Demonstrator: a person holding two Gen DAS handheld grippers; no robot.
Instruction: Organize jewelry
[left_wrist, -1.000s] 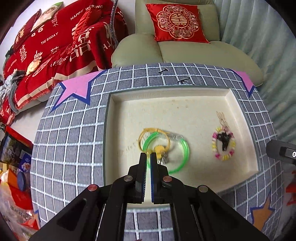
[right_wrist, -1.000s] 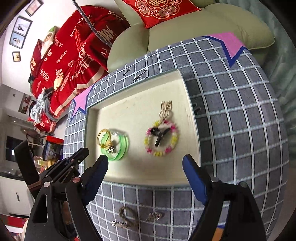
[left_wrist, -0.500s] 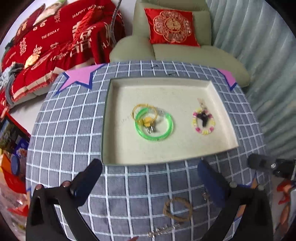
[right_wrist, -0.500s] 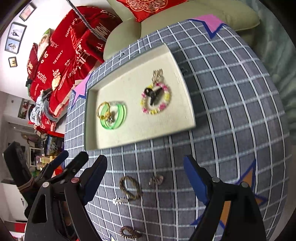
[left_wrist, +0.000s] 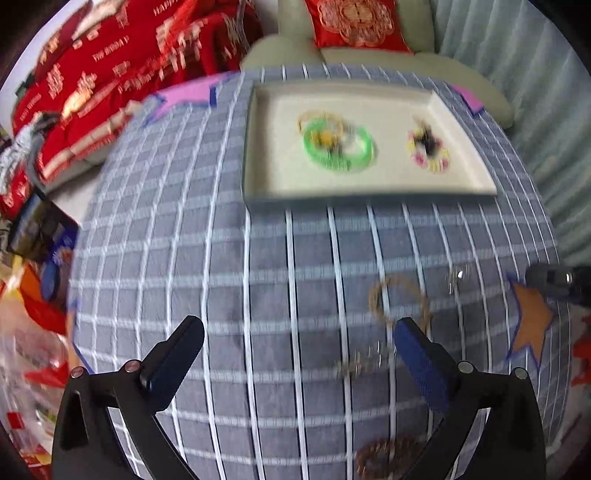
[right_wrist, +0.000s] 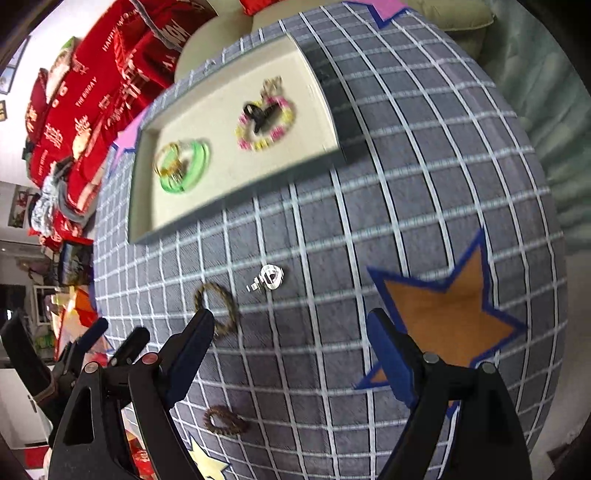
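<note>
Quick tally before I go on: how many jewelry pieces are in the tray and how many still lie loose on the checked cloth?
In the beige tray, where overlap may hide more:
Green bangle: 1
Gold ring bangle: 1
Pink-and-yellow beaded bracelet: 1

Loose on the cloth:
Braided brown bracelet: 1
Dark beaded bracelet: 1
Silver piece: 1
Small metallic piece: 1

Total: 7

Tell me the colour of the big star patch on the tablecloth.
Orange star patch with a blue border, clearest in the right wrist view.

Left gripper (left_wrist: 299, 339) fingers (left_wrist: 417, 354) spread, tray (left_wrist: 255, 147) beyond, green bangle (left_wrist: 338, 146) inside
</note>
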